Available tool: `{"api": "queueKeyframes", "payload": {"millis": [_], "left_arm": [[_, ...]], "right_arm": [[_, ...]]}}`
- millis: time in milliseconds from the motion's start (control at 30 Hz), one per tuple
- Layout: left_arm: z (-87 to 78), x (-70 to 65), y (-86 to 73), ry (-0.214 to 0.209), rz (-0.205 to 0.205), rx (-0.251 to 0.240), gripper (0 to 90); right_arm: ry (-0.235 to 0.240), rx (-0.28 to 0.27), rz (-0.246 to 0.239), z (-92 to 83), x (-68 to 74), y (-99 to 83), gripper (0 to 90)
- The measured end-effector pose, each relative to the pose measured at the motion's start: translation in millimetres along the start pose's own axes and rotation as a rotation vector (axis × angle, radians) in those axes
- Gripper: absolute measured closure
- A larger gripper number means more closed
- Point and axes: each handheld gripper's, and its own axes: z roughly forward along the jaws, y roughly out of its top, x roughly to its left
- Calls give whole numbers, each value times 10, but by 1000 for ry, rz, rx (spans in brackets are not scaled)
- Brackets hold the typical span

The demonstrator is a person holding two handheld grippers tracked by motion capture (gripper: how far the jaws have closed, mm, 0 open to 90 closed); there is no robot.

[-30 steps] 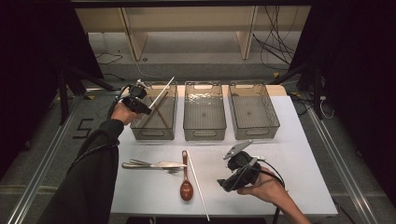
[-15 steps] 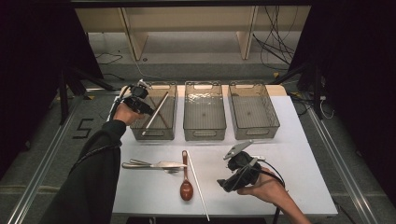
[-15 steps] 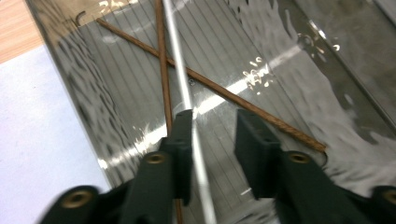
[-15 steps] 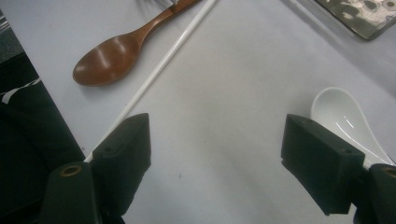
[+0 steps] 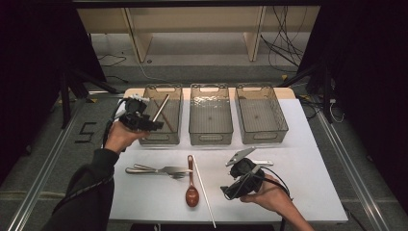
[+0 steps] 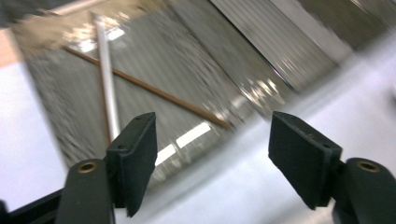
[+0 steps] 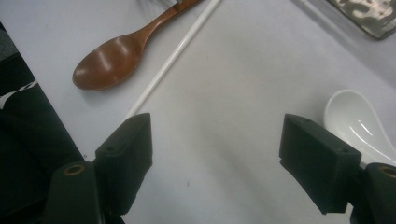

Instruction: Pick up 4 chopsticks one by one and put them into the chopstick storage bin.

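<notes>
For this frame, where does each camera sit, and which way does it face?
High view: overhead, looking forward and down on the table; forearms, left gripper, right gripper.
Left gripper view: along its open jaws toward the left bin.
Right gripper view: down between open jaws.
Shared: wooden spoon.
</notes>
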Motion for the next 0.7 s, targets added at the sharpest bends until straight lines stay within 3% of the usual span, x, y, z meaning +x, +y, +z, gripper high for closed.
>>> {"api": "queueKeyframes", "payload": {"millis": [100, 333, 433, 700], "left_arm": [[-83, -116, -145, -42, 1, 1, 277], [-219, -418, -380, -72, 56, -13, 230], [-259, -503, -467, -52, 72, -23, 222], [-313, -655, -696, -58, 82, -22, 190]], "right_arm": [[1, 14, 1, 49, 38, 28, 267], [-9, 30, -18, 152, 157, 99, 274], [0, 44, -30, 210, 193, 118, 285], [12, 82, -36, 353, 301, 163, 297]]}}
